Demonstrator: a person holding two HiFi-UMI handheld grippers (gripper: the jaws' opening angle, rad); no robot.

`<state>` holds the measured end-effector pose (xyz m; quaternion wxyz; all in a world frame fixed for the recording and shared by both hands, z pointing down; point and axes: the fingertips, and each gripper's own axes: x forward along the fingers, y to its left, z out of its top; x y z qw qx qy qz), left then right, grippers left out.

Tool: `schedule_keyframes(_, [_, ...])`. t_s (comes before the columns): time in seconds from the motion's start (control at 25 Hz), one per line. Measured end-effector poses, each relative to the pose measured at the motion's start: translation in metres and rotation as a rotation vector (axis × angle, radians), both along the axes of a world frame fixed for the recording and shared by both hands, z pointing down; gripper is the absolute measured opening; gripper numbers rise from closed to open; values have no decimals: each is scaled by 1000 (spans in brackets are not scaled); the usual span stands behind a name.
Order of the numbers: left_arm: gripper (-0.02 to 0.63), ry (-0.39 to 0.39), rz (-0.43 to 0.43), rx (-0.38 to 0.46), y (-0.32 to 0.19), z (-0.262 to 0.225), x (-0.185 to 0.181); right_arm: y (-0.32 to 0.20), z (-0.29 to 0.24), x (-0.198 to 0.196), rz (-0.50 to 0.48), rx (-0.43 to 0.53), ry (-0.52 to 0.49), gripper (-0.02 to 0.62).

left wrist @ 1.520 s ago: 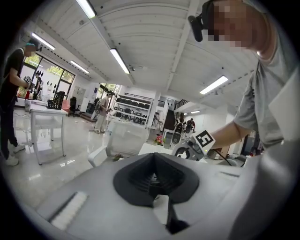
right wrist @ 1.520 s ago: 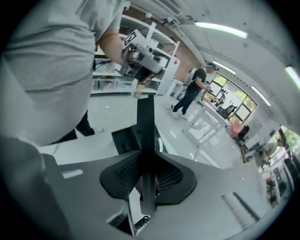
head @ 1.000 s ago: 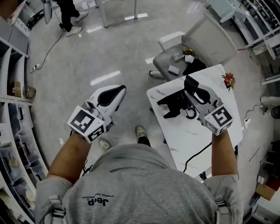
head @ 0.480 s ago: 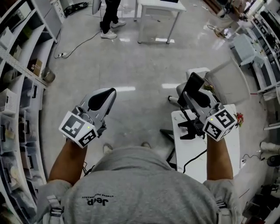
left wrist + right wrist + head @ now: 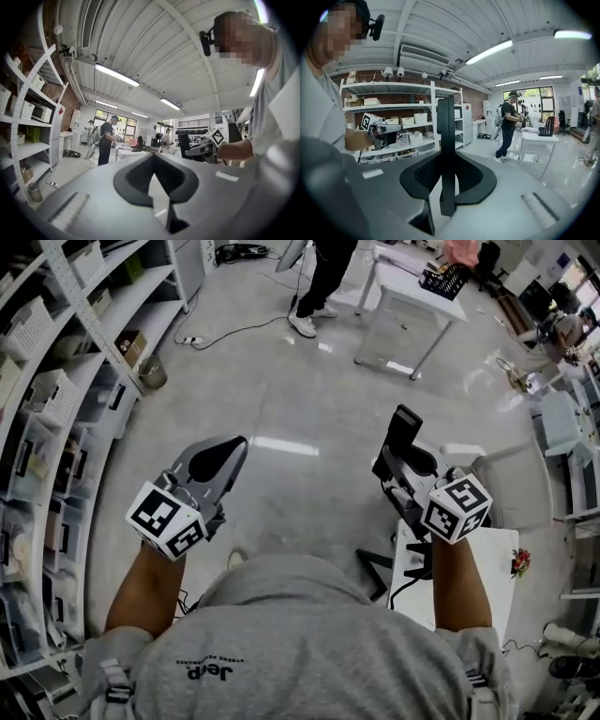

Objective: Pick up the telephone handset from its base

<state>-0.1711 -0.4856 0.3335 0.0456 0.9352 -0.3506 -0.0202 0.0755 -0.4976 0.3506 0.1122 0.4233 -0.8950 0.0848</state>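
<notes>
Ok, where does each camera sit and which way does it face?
Head view: on the person's head, looking steeply down at the floor; shows shirt, both forearms, left claw, right claw shut on the handset.
Left gripper view: on the left claw, looking across the room; shows its empty jaws.
Right gripper view: on the right claw, facing the shelving; handset between its jaws.
Shared: each gripper view shows the other claw and the wearer.

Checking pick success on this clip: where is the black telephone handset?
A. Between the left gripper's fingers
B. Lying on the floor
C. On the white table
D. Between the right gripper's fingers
D: the right gripper view shows the telephone handset standing upright, clamped between the fingers of the right gripper, while the left gripper holds nothing.
</notes>
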Motion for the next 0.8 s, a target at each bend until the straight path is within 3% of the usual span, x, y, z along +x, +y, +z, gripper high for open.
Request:
schedule_keyframes(0.32, [51, 15, -21, -6, 5, 0, -25, -8, 10, -34, -26, -30, -30, 77])
schedule_keyframes(0.8, [51, 35, 21, -2, 10, -4, -8, -1, 5, -22, 13, -23, -35, 77])
